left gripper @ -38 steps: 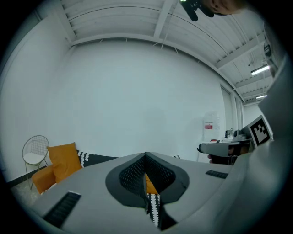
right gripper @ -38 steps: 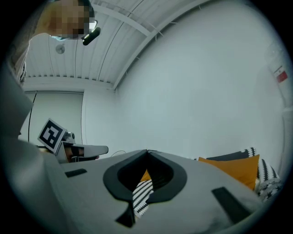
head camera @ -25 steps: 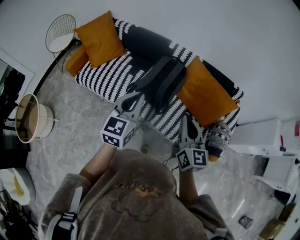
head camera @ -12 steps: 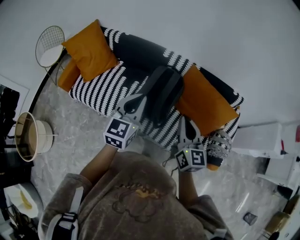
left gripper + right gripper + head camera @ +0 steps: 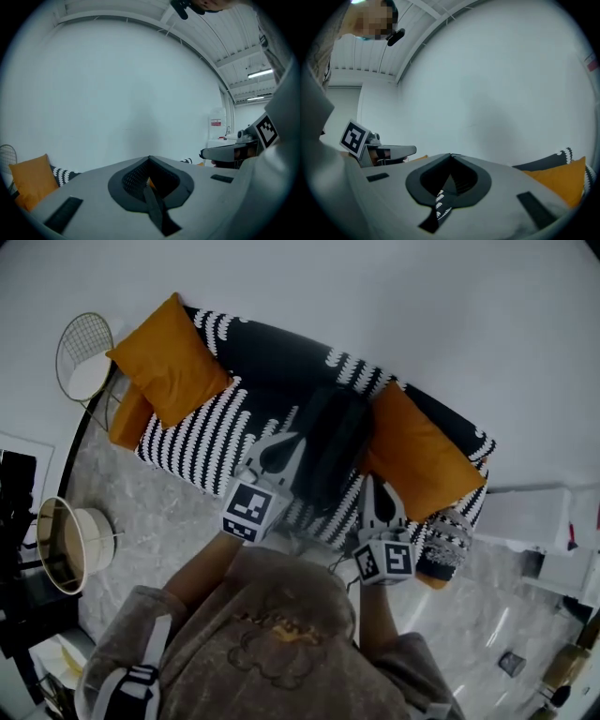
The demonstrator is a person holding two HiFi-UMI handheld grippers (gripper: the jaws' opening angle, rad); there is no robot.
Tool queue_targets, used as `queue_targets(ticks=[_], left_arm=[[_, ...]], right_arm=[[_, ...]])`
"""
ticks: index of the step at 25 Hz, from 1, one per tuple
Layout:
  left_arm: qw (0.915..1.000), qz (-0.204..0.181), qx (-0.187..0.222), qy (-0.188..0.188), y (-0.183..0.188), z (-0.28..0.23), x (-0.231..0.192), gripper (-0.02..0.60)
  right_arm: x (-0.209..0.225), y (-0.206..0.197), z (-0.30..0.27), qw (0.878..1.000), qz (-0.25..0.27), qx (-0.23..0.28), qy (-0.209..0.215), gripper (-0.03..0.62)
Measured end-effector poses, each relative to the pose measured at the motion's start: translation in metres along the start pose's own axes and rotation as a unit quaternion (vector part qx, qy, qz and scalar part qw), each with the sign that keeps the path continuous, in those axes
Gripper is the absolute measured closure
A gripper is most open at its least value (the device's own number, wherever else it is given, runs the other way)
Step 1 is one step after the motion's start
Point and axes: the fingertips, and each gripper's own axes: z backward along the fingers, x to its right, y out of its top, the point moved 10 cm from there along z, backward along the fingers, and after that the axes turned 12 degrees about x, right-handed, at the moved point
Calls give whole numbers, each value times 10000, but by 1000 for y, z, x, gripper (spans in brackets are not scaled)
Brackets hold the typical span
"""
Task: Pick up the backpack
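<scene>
A dark backpack (image 5: 330,439) leans upright against the back of a black-and-white striped sofa (image 5: 202,432), between two orange pillows. My left gripper (image 5: 285,441) is shut and empty, its tip over the seat just left of the backpack's lower part. My right gripper (image 5: 377,484) is shut too, holding nothing, below and right of the backpack near the right orange pillow (image 5: 422,460). In the left gripper view the shut jaws (image 5: 150,160) point at the white wall, and the right gripper view (image 5: 451,157) shows the same. Neither gripper view shows the backpack.
The left orange pillow (image 5: 167,362) lies on the sofa's left end. A grey patterned cushion (image 5: 447,545) sits at the sofa's right corner. A wire side table (image 5: 82,357) and a round basket (image 5: 64,547) stand on the marble floor at left; white furniture (image 5: 530,514) at right.
Both grippers have moved forward toward the sofa, ending closer to the backpack. Their jaws have stayed shut.
</scene>
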Motion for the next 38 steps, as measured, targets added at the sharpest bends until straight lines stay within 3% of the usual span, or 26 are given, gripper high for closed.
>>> queue_targets(ticks=[5, 9, 11, 12, 18, 24, 31, 38], left_arm=[[10000, -29, -12, -57, -7, -28, -24, 578], [9997, 115, -110, -200, -12, -48, -31, 434], [9995, 132, -202, -179, -16, -56, -33, 345], [9995, 133, -247, -138, -18, -59, -34, 313], [9990, 138, -416, -5, -32, -83, -41, 268], [9965, 256, -791, 78, -70, -110, -50, 242], [9913, 395, -1249, 147, -152, -145, -65, 241], [9832, 393, -1766, 248, -254, -167, -74, 227]], right_arm=[[9, -4, -35, 9999, 12, 0, -128, 589], [20, -7, -53, 9999, -30, -20, -148, 568], [25, -10, -64, 9998, -123, -100, -131, 354], [28, -12, -69, 9997, -154, -132, -118, 333], [44, -24, -90, 9992, -176, -358, -63, 333], [71, -59, -106, 9969, -286, -705, -217, 333], [114, -124, -132, 9924, -332, -1134, -357, 333], [146, -223, -144, 9820, -583, -1692, -612, 321]])
